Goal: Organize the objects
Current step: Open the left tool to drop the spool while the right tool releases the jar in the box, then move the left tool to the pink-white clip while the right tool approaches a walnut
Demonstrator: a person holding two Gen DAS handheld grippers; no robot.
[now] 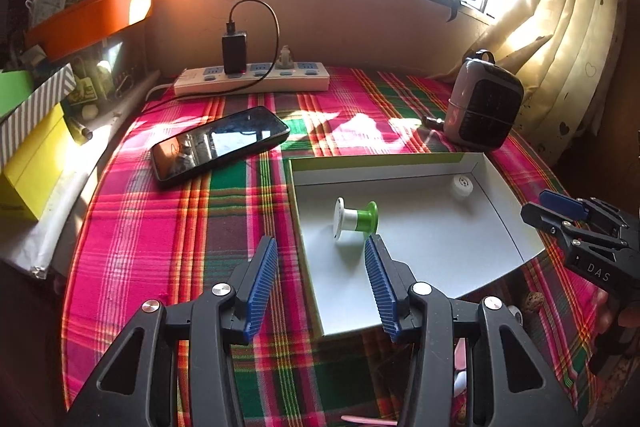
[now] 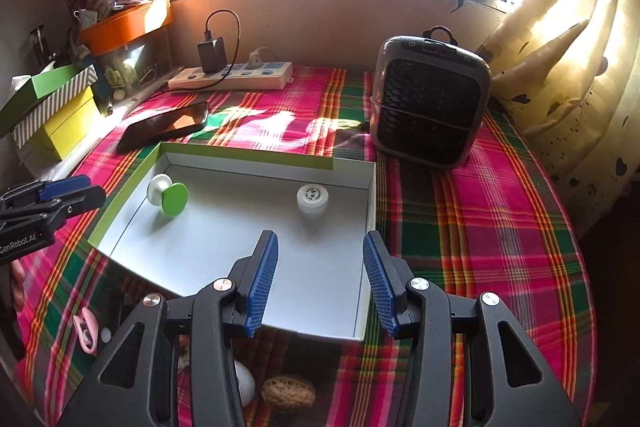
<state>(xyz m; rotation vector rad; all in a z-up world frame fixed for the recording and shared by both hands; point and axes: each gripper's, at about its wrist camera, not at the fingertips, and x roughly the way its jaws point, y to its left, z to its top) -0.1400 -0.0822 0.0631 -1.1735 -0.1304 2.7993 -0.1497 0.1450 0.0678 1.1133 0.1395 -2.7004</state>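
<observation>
- Plaid-covered table below a barred window; curtain to the right, stacked boxes to the left.
- Left gripper: jaws spread, nothing between the pads.
- Right gripper: jaws spread, likewise empty.
- Open box ahead of both grippers, probably serving as the collecting tray.
- Green-and-white spool lying on its side inside, just beyond the left jaw tips.
- White cap upright inside, just ahead of the right jaws.
- Walnut and white egg-shaped item outside the box, below and behind the right jaws; likely not yet sorted.
- Pink clip on the cloth, left of the right jaws.
- Phone, power strip and heater beyond the box, well clear of the jaws.
- Near wall of the box between the jaws and its contents: probable obstruction on a low approach.
</observation>
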